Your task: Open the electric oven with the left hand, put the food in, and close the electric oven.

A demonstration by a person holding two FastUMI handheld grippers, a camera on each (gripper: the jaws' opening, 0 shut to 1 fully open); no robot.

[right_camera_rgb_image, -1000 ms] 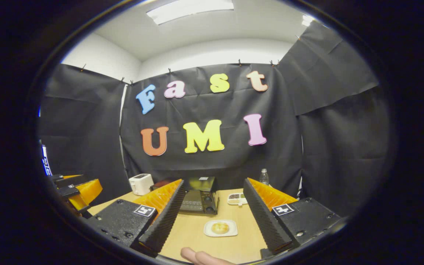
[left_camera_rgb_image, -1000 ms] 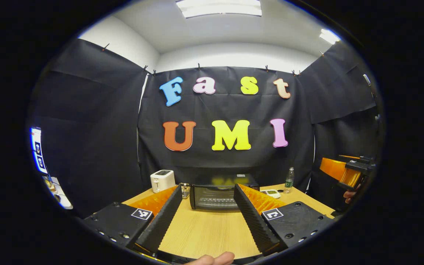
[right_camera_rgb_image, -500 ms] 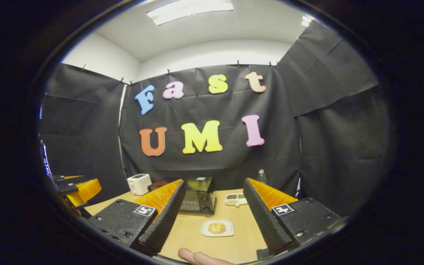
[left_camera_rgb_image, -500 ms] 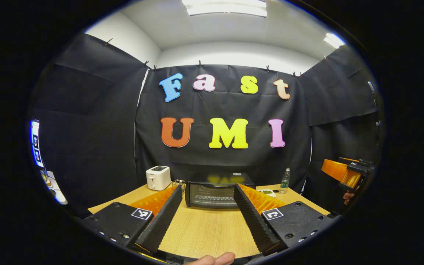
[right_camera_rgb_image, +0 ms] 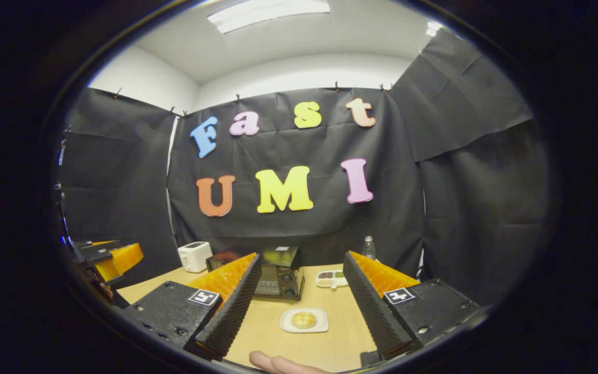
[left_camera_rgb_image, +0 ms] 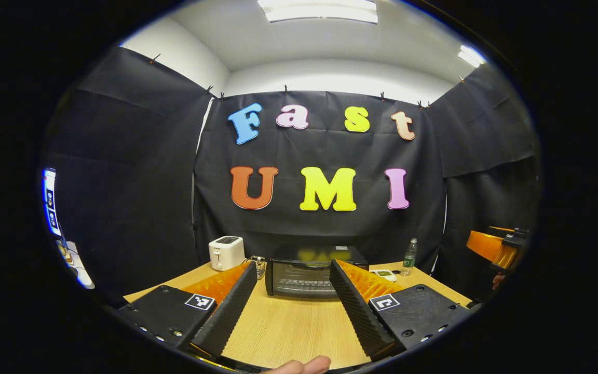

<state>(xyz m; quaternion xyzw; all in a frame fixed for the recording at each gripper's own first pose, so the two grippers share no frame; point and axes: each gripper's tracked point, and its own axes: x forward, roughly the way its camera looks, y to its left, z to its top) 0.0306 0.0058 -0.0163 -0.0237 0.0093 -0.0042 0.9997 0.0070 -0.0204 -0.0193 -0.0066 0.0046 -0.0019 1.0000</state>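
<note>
Oven (left_camera_rgb_image: 309,278), a small black countertop toaster oven, stands shut toward the back of the wooden worktop (left_camera_rgb_image: 288,332), its glass door squarely facing the left gripper (left_camera_rgb_image: 293,306) and its long axis running side to side along the back wall. By my reading the opening step has not begun: the left gripper's fingers are spread wide with nothing between them and well apart from the door. The next move calls for bringing them forward to the door's top edge, where a handle probably sits, and pulling down. Food, a bun (right_camera_rgb_image: 303,319) on a white plate (right_camera_rgb_image: 304,327), lies near the right gripper (right_camera_rgb_image: 304,311), whose fingers are likewise spread wide and hold nothing.
</note>
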